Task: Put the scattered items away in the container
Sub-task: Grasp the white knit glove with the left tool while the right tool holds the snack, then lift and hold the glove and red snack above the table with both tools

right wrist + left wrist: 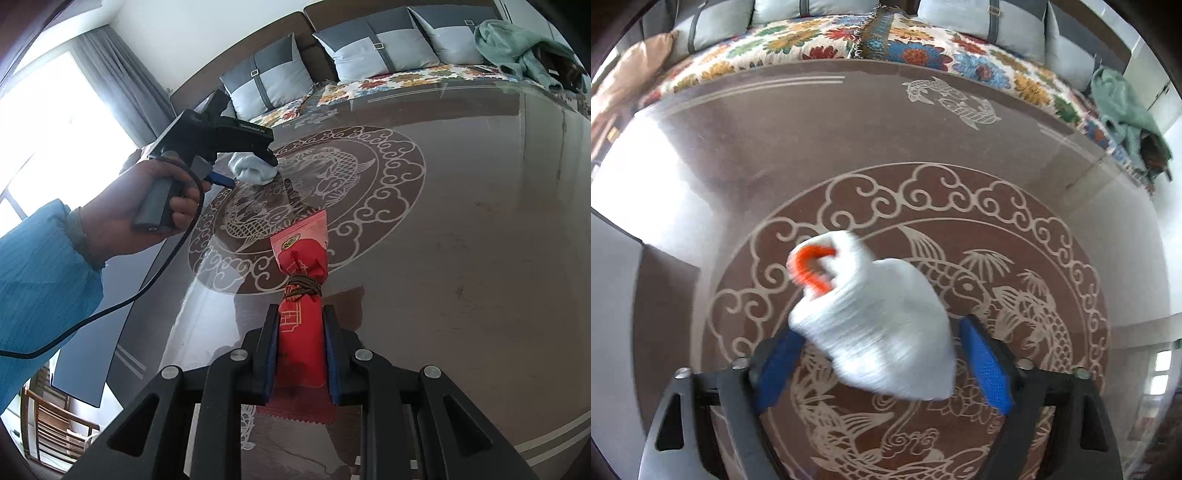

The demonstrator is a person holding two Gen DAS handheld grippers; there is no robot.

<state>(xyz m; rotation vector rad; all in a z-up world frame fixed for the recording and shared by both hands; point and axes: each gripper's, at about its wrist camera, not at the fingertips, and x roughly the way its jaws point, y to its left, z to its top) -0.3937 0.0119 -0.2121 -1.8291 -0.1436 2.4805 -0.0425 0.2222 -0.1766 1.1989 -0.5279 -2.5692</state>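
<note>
Red pouch (301, 325): clamped in my right hand-held gripper (301, 354), both pads pressed on its lower body. Long axis runs straight out along the fingers; the tied neck and pink flared top lie ahead of the tips, the serrated bottom edge behind the pads. It looks held clear of the desk (461, 240), though I cannot be certain.

White bundle (882, 325), with an orange loop (809, 269) at its far left end: lies between the fingers of my left hand-held gripper (882, 350), motion-blurred. The blue pads stand wide apart and the right pad shows a gap to the cloth; I judge the jaws open, bundle not gripped. Its long axis slants from near right to far left.

From the right hand-held gripper, the left one (251, 162) sits ahead and to the left, bundle under its tip.

Container: not seen in either view. Direction for the carry cannot be set yet. Right hand is loaded; it would go first.
</note>
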